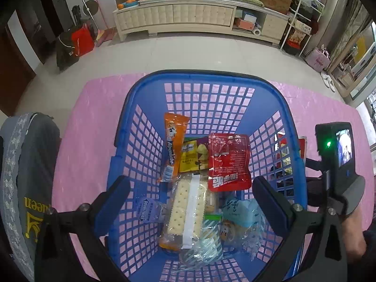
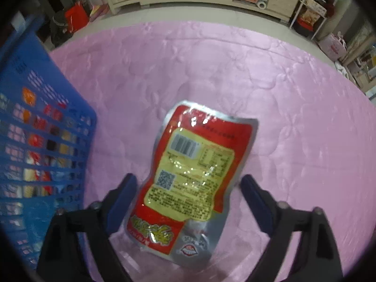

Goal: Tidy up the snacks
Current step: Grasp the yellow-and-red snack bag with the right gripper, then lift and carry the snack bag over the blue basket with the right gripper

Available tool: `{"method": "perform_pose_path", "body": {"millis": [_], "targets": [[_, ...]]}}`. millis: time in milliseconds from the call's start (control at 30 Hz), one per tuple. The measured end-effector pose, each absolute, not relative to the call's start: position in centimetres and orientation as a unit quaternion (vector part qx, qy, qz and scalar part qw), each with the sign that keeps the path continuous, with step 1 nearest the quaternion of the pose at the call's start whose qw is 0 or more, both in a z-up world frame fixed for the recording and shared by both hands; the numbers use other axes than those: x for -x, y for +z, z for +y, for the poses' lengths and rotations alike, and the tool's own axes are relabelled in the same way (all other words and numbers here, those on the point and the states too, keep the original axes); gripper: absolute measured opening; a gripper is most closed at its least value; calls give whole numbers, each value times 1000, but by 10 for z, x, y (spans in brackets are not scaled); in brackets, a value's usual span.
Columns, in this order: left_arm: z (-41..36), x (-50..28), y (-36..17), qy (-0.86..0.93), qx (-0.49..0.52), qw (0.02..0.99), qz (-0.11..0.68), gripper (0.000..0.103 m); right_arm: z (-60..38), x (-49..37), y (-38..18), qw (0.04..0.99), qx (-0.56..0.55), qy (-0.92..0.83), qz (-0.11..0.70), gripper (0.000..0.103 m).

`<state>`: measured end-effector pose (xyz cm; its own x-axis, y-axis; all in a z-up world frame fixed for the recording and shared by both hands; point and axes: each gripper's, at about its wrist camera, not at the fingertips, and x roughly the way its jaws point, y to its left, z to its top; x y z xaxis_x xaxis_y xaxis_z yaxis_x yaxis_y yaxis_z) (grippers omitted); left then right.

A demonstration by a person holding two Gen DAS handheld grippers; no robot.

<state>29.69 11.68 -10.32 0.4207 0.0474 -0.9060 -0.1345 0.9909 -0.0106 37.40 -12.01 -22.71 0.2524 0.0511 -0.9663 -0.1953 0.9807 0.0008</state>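
A blue plastic basket point(image 1: 206, 80) stands on the pink tablecloth and holds several snacks: an orange stick pack point(image 1: 174, 143), a red pouch point(image 1: 226, 162), a cracker pack point(image 1: 185, 211) and clear-wrapped ones. My left gripper point(image 1: 191, 195) is open and empty, hovering over the basket. My right gripper point(image 2: 188, 192) is open, its fingers either side of a red and silver pouch point(image 2: 188, 174) lying flat on the cloth, just right of the basket point(image 2: 47, 145). The right gripper's body point(image 1: 336, 164) shows beside the basket in the left wrist view.
The pink tablecloth point(image 2: 235, 70) stretches to the right and far side of the pouch. A grey garment on a chair point(image 1: 28, 164) sits left of the table. A cream cabinet point(image 1: 188, 16) stands across the tiled floor.
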Motion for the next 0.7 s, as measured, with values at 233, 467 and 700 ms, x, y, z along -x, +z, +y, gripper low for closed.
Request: {"method": "perform_pose_path", "body": {"millis": [233, 467, 700], "targets": [[115, -297, -104, 47, 46, 841, 537, 103, -104, -366, -220, 789, 110, 119, 593, 59], [109, -295, -104, 33, 44, 843, 535, 103, -93, -352, -219, 788, 145, 156, 577, 49], [108, -292, -108, 27, 57, 841, 537, 103, -108, -341, -217, 794, 131, 180, 565, 48]]}}
